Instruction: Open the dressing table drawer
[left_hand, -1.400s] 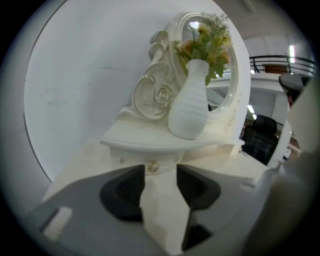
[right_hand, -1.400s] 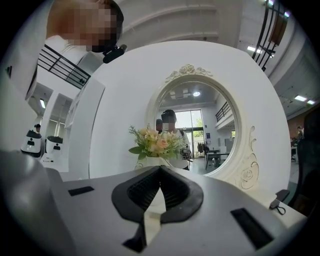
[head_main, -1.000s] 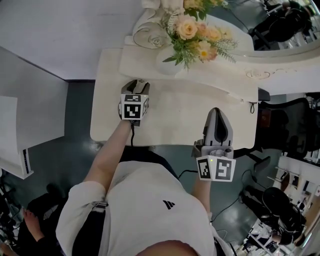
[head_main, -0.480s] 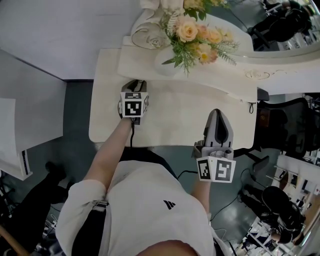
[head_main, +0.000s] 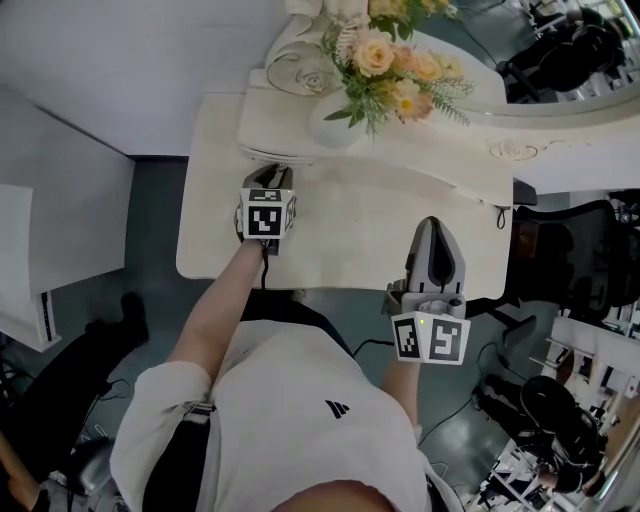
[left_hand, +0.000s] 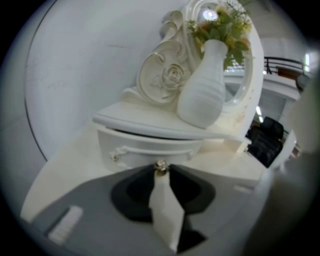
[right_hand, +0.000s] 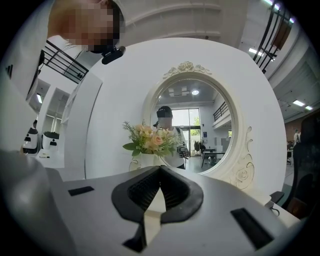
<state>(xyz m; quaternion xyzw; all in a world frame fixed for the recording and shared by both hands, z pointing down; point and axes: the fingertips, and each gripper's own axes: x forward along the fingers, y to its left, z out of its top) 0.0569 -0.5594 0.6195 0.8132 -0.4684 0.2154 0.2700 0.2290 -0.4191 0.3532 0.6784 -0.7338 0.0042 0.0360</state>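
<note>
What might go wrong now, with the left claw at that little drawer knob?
The left gripper is closing on the small drawer knob with only its tips, so it may slip off when pulled. The white vase stands on the shelf just above the drawer; a jerky pull might rock it.

Open-plan office or lab, white dressing table (head_main: 340, 240), black office chairs (head_main: 575, 262) beside it

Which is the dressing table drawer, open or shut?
Shut: the drawer front sits tucked under the shelf; the left gripper is closing its jaws on the knob.
</note>
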